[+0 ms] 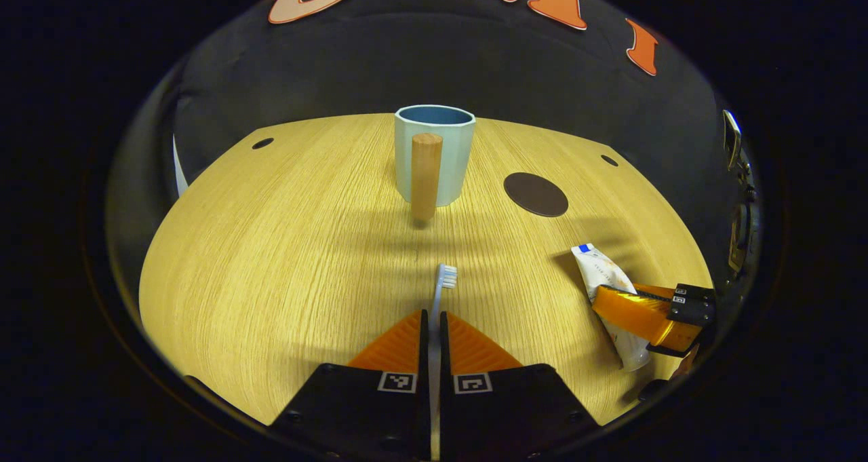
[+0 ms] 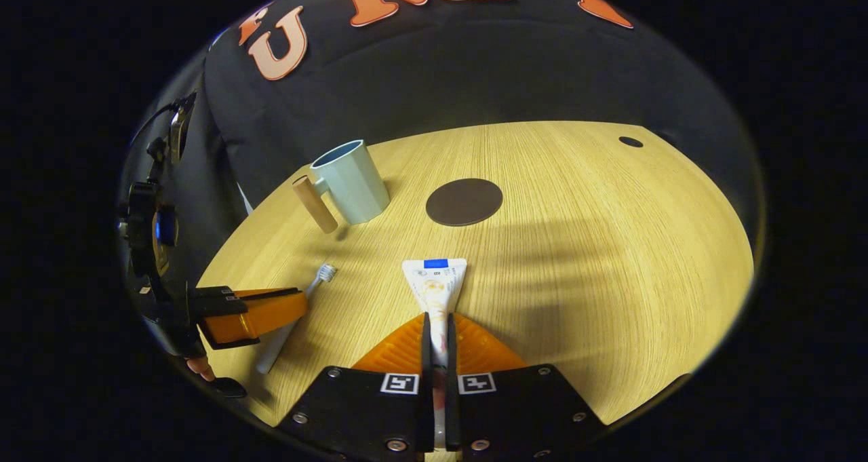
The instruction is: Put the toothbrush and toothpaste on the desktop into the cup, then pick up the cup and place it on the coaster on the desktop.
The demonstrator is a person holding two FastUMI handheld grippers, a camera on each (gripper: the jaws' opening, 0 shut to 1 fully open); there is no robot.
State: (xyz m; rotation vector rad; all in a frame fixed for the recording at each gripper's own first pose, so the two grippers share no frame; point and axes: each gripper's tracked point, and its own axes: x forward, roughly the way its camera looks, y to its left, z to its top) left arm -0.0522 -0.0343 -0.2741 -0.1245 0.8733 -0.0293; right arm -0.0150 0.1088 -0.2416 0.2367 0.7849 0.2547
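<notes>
We see both views lit warmly and brightly at the middle of the wooden desktop (image 1: 285, 258), dimming toward the rim, where the fisheye bends the table edge into a strong curve. Soft, banded shadows lie across the wood in front of the cup (image 1: 434, 153) in the left gripper view and to the right of the toothpaste (image 2: 435, 282) in the right gripper view. Focus is sharp centrally, with no glare.

Recording booth: cloth wall (image 1: 434, 68), wooden desktop (image 1: 285, 258)
</notes>
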